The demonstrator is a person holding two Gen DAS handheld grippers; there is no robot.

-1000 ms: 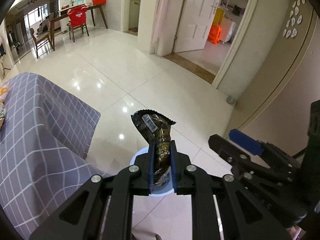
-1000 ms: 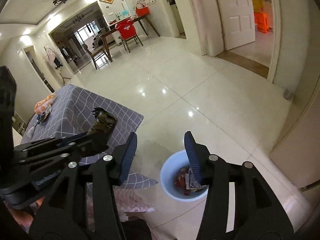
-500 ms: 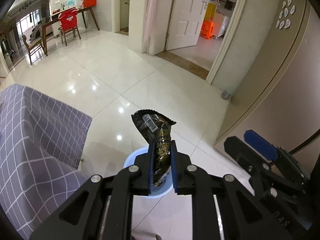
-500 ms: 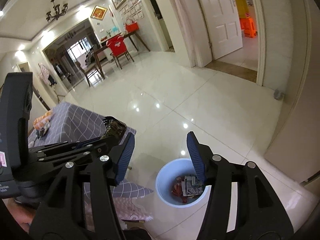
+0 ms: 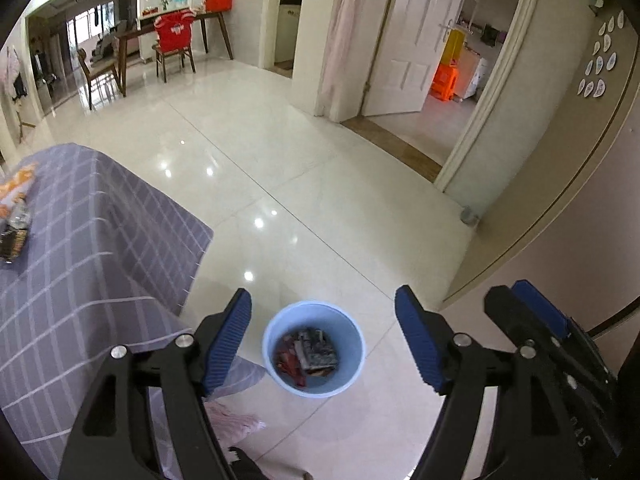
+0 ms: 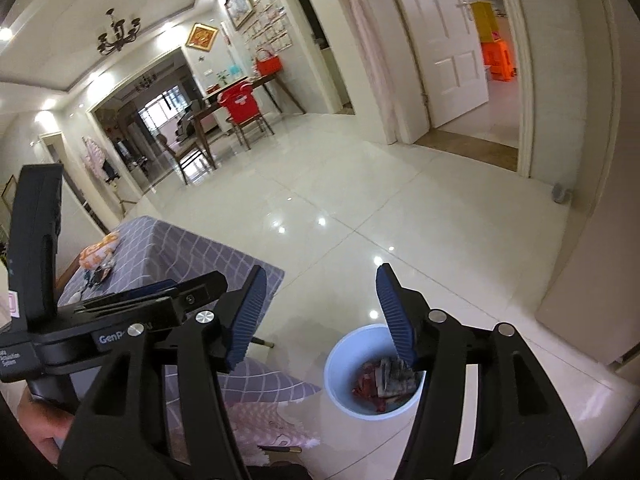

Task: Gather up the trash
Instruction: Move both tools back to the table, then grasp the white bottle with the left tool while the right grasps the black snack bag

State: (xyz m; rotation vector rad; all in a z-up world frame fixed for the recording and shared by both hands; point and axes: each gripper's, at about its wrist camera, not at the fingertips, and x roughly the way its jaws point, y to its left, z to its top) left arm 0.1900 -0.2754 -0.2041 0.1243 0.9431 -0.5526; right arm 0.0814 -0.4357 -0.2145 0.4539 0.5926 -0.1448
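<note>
The left claw (image 5: 323, 338) hung with its blue-padded fingers spread wide and nothing between them, directly above the pale blue wastebasket (image 5: 356, 332) that stood on the glossy tiled floor (image 5: 320, 184) just beside the corner of the counter (image 5: 80, 248) draped in a grey checked cloth. Inside the wastebasket lay crumpled snack wrappers (image 5: 308, 356), a dark foil one beside red ones, loosely heaped at the bottom. The right claw (image 6: 320, 312) was likewise wide apart and empty, held near the left one and a little to the side of the wastebasket (image 6: 340, 360). More trash (image 5: 16, 216) remained at the far end of the counter: an orange-and-white packet with some smaller dark wrappers beside it, well apart from both claws; what exactly the small pieces were could not be made out. Such wrappers would likely be very light, thin and limp, with a slick film surface that crackles and slides, so a pinch on a flat middle might skate off. The safer hold, by the look of it, would be on a crumpled fold or a sealed end seam, taken between the ribbed pads with the claw nearly flat to the cloth, and without catching the cloth itself.
</note>
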